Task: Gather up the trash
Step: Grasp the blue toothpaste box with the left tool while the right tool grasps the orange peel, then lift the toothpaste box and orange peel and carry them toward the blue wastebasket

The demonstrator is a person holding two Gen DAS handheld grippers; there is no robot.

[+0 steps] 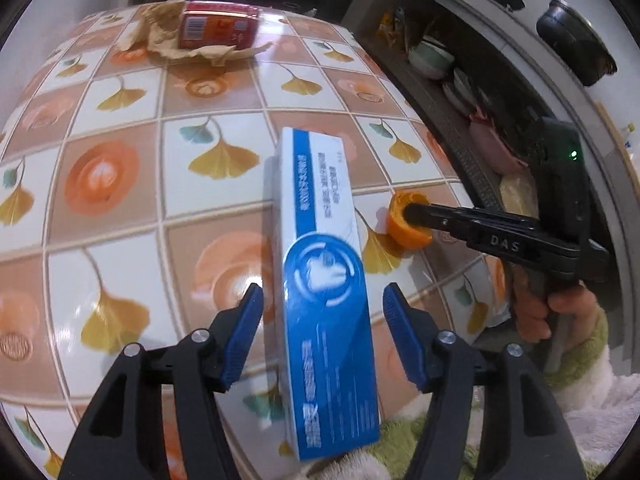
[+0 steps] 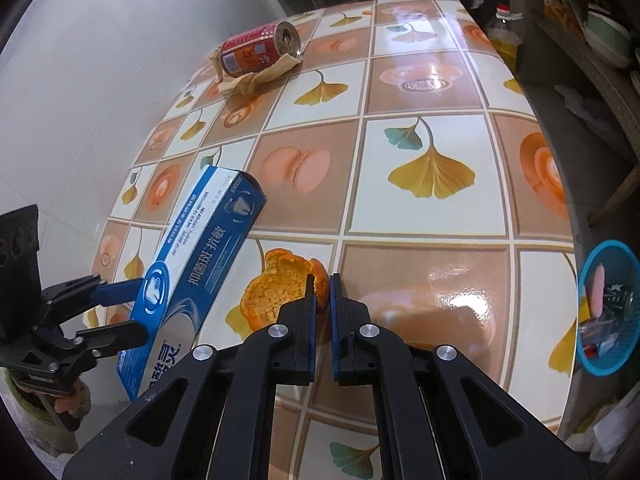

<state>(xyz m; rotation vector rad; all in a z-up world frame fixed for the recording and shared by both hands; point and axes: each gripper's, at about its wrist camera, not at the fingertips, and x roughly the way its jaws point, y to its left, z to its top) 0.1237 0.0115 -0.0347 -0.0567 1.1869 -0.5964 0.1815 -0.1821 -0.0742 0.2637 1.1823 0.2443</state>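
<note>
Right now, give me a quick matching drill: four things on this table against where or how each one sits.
1 box
2 peel
3 can
4 basket

a lying on crumpled paper
b pinched by right gripper
c between left gripper fingers
d past the table's edge

Pairs: 1-c, 2-b, 3-a, 4-d

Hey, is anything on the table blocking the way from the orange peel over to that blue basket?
Nothing visible does. The orange peel, pinched in the right gripper, has only bare tablecloth between it and the blue basket past the table's edge.
</note>
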